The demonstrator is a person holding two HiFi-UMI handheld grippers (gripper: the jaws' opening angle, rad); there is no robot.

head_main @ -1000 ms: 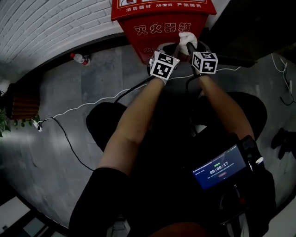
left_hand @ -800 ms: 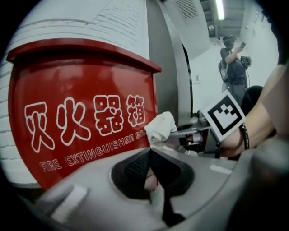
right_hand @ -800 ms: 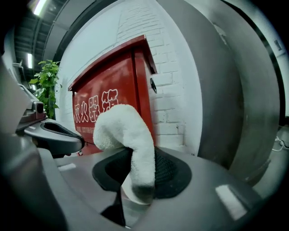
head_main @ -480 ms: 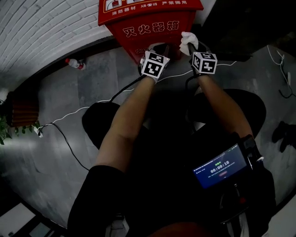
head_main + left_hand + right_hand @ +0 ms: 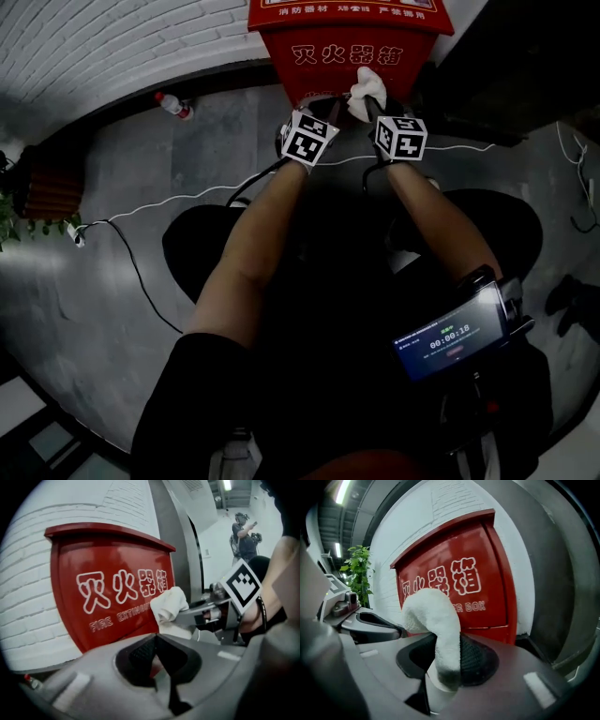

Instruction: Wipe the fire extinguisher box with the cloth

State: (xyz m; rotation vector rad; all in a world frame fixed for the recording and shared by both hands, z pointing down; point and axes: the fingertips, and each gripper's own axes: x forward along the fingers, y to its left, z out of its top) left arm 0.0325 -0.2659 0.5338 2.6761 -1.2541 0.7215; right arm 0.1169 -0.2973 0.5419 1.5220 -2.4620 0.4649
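Observation:
The red fire extinguisher box [image 5: 347, 47] stands against the white brick wall, with white characters on its front. A white cloth [image 5: 364, 89] is pinched in my right gripper [image 5: 371, 101] and sits at the box's front, just under the characters. In the right gripper view the cloth [image 5: 433, 620] bulges up out of the shut jaws, with the box [image 5: 459, 583] right behind it. My left gripper [image 5: 323, 103] hovers just left of the cloth. Its tips [image 5: 155, 641] meet with nothing between them, and the box [image 5: 112, 583] and cloth [image 5: 168, 604] lie ahead.
A plastic bottle [image 5: 173, 103] lies on the grey floor left of the box. A white cable [image 5: 187, 202] runs across the floor toward a potted plant [image 5: 37, 202] at the left edge. A lit screen [image 5: 450, 339] hangs at my lower right. A person [image 5: 243, 531] stands far off.
The right gripper has carried the cloth from the box's right edge back toward the middle of the front. The left gripper has stayed close beside it.

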